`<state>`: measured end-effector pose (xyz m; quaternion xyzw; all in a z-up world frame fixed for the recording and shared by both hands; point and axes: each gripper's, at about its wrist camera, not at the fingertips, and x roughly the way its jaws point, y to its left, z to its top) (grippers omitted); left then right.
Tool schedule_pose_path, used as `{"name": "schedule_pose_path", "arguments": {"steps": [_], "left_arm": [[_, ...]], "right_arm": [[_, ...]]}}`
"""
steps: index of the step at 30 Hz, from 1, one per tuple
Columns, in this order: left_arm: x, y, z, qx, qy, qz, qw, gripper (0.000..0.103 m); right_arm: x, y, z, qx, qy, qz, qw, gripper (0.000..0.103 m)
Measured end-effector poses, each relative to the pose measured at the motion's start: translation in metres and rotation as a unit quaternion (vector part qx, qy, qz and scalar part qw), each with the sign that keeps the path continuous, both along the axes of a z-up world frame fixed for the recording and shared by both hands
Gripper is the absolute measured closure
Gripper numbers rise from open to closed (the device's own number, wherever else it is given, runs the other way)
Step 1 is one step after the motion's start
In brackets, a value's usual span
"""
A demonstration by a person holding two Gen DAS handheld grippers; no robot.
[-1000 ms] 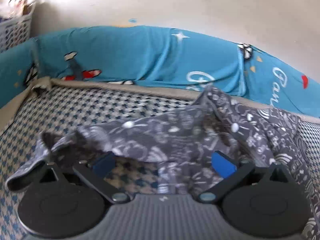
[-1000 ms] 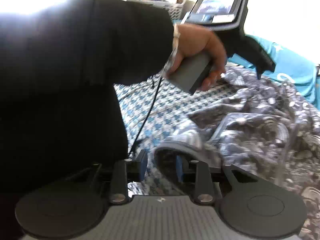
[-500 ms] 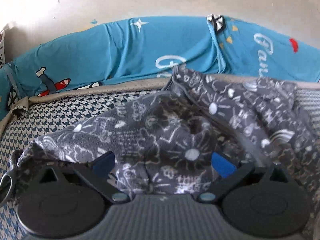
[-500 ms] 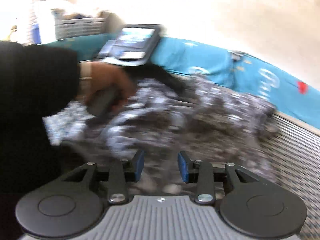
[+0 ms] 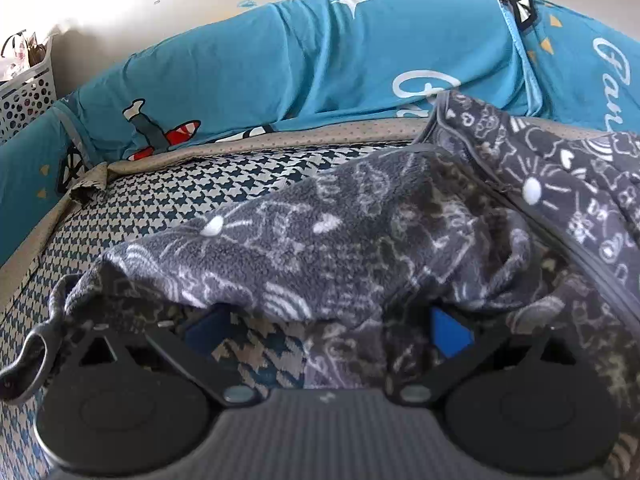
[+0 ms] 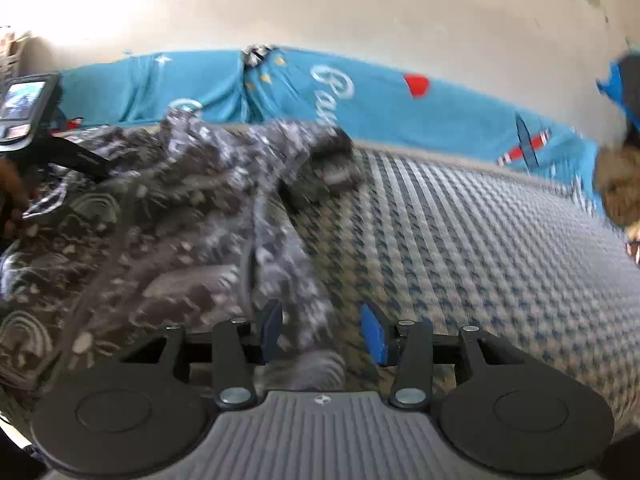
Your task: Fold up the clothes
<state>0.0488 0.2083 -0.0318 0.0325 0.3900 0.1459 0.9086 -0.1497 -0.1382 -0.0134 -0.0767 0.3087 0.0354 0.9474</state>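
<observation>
While the grey patterned fleece garment lay rumpled on the houndstooth mattress, the left gripper stood wide under its near edge, and the right gripper was opening, cloth loose between its pads. Blue cartoon bumper lined the far side.

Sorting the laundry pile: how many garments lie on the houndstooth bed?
1: a grey fleece garment with white doodle print, crumpled mid-bed, reaching both grippers. Anything under it would be hidden.

Both wrist cameras look forward past their jaws, close over the grey garment, sharing the blue bumper beyond.
</observation>
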Motion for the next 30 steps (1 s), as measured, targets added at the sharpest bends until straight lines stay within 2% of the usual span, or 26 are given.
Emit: {"name": "schedule_pose_path", "arguments": {"steps": [5,8,10,12,21,26,30], "left_arm": [[0.005,0.000,0.000,0.007,-0.002,0.011,0.9999,0.000],[0.008,0.006,0.000,-0.008,-0.002,0.020,0.9998,0.000],[0.007,0.006,0.000,-0.007,-0.002,0.019,0.9998,0.000],[0.006,0.005,0.000,-0.005,-0.001,0.016,0.9999,0.000],[-0.007,0.016,0.007,-0.021,-0.001,0.018,0.9996,0.000],[-0.022,0.032,0.015,-0.062,0.002,0.025,0.9978,0.000],[-0.036,0.041,0.023,-0.079,-0.006,0.022,0.9966,0.000]], "right_arm": [[0.010,-0.014,-0.016,0.058,0.045,-0.014,0.997,0.058],[0.011,-0.013,-0.022,0.076,0.039,-0.019,0.996,0.060],[0.011,-0.010,-0.023,0.081,0.031,-0.009,0.996,0.074],[0.009,-0.009,-0.022,0.082,0.027,-0.006,0.996,0.093],[-0.033,-0.007,0.008,0.020,-0.010,-0.024,0.999,0.098],[-0.051,0.000,0.005,-0.011,0.022,-0.019,1.000,0.099],[-0.061,0.012,0.002,-0.014,0.059,0.016,0.998,0.099]]}}
